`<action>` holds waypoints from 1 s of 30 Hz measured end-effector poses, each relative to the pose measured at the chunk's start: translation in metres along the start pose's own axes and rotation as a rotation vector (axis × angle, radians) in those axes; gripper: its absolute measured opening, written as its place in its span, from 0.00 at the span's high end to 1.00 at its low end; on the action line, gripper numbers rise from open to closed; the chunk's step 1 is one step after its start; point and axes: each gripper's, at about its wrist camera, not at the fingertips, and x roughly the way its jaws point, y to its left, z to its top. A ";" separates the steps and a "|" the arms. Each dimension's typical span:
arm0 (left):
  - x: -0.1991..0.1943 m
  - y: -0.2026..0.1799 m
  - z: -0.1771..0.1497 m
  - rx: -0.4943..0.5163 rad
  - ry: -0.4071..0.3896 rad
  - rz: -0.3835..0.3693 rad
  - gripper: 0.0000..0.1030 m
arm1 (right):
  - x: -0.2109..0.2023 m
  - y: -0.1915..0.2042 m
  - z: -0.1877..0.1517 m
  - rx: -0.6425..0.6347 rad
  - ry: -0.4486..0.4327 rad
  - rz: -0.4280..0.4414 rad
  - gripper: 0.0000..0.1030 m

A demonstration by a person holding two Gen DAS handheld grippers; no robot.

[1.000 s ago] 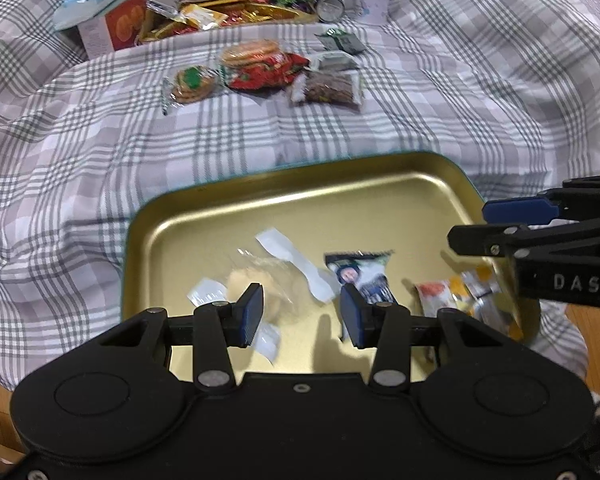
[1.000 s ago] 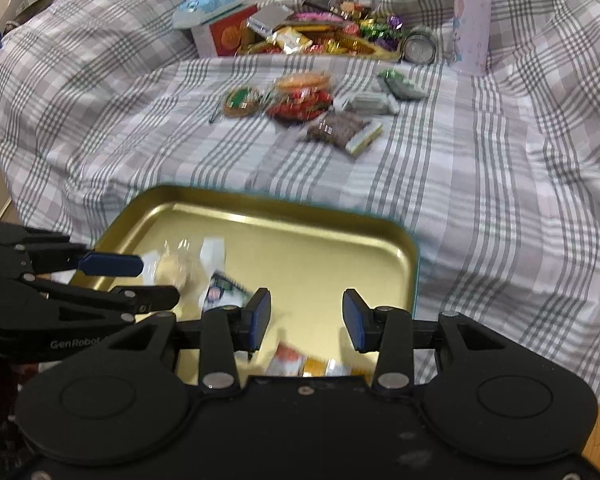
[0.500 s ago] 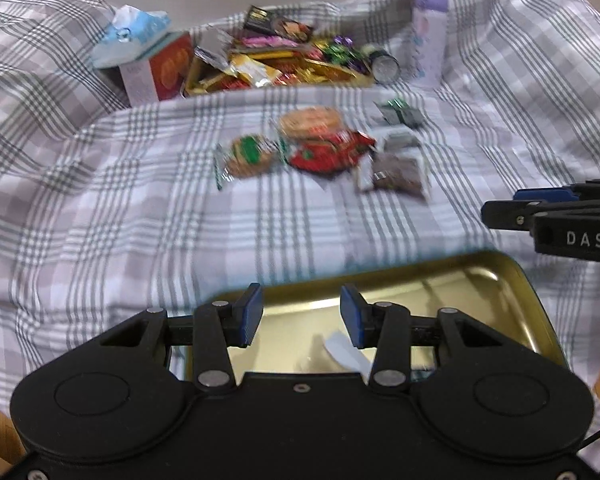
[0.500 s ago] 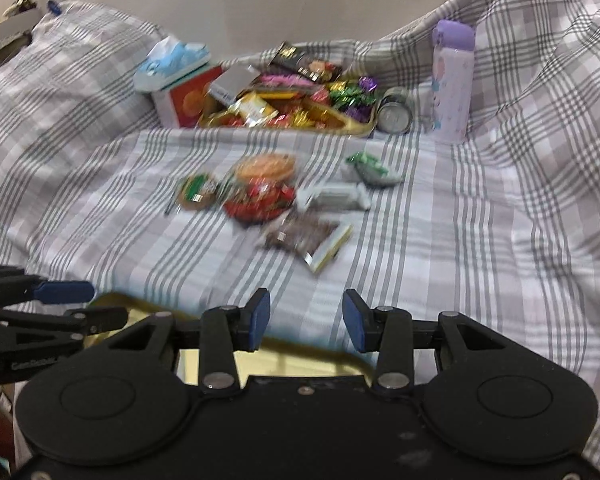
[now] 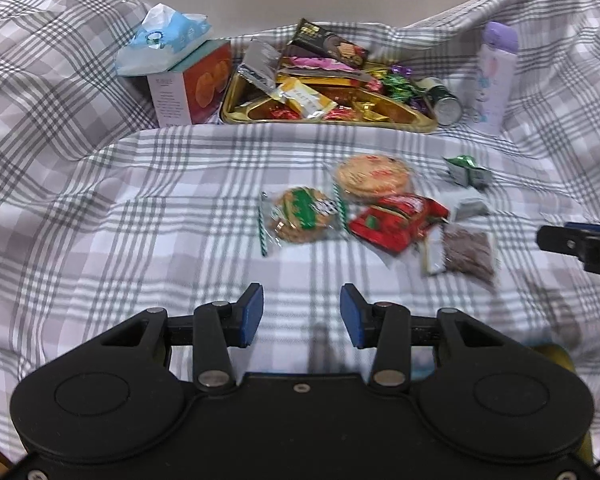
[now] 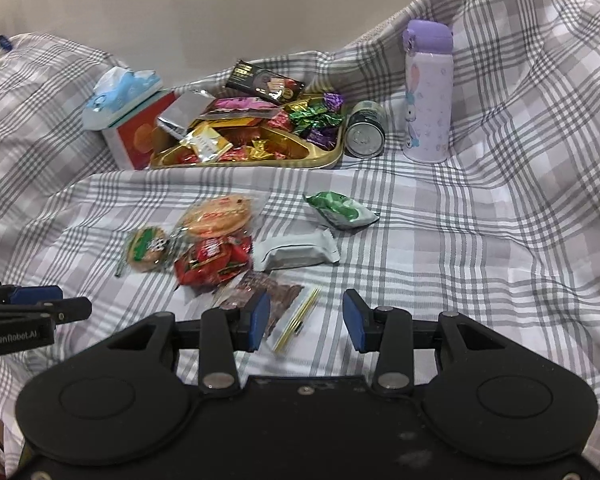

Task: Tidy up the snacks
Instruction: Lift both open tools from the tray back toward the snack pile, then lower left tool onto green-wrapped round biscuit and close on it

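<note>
Loose snacks lie on the plaid cloth: a green-labelled cookie pack (image 5: 300, 214) (image 6: 147, 245), a round cracker pack (image 5: 373, 173) (image 6: 219, 216), a red packet (image 5: 398, 221) (image 6: 212, 261), a brown packet (image 5: 466, 251) (image 6: 271, 297), a white wrapper (image 6: 298, 251) and a green wrapper (image 6: 340, 209) (image 5: 467, 170). My left gripper (image 5: 301, 315) hovers open and empty in front of the cookie pack. My right gripper (image 6: 307, 321) is open and empty, its left finger over the brown packet. A gold tray (image 5: 328, 119) (image 6: 260, 158) heaped with candies sits at the back.
Beside the far tray stand a tissue box (image 5: 188, 80) (image 6: 134, 120), a can on its side (image 6: 365, 130) (image 5: 444, 100) and a purple bottle (image 6: 427, 92) (image 5: 495, 76). The cloth rises in folds on both sides. The left gripper's tips (image 6: 36, 312) show at the right view's left edge.
Both grippers rose and moved forward, away from the near gold tray, which has dropped out of sight. The loose snacks now sit close in front. Both jaws stayed open.
</note>
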 end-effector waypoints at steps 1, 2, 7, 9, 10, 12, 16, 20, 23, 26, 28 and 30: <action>0.006 0.002 0.003 0.002 0.001 0.010 0.50 | 0.004 -0.001 0.002 0.006 0.002 -0.003 0.58; 0.010 0.003 0.005 0.002 0.005 0.019 0.50 | 0.009 -0.001 0.003 0.010 0.004 -0.008 0.58; 0.032 0.010 0.019 -0.015 0.028 0.023 0.50 | 0.030 -0.005 0.016 0.031 0.002 -0.031 0.58; 0.038 0.012 0.023 -0.024 0.034 0.020 0.50 | 0.038 -0.007 0.022 0.042 -0.008 -0.041 0.58; 0.041 0.013 0.025 -0.027 0.038 0.017 0.50 | 0.042 -0.008 0.027 0.048 -0.016 -0.048 0.58; 0.046 0.013 0.028 -0.032 0.043 0.016 0.50 | 0.050 -0.010 0.036 0.052 -0.027 -0.061 0.58; 0.053 0.013 0.035 -0.032 0.043 0.009 0.50 | 0.066 -0.011 0.049 0.050 -0.021 -0.064 0.58; 0.061 0.014 0.044 -0.012 0.033 0.010 0.50 | 0.073 -0.007 0.049 0.039 -0.004 -0.054 0.58; 0.066 0.017 0.051 0.015 0.022 -0.002 0.50 | 0.075 -0.003 0.044 0.033 0.009 -0.042 0.58; 0.067 0.019 0.054 0.100 0.012 -0.058 0.50 | 0.074 -0.002 0.038 0.040 0.023 -0.029 0.58; 0.066 0.018 0.051 0.165 0.017 -0.091 0.50 | 0.072 -0.002 0.036 0.038 0.026 -0.024 0.58; 0.063 0.014 0.043 0.255 0.013 -0.081 0.50 | 0.071 -0.002 0.034 0.036 0.028 -0.020 0.58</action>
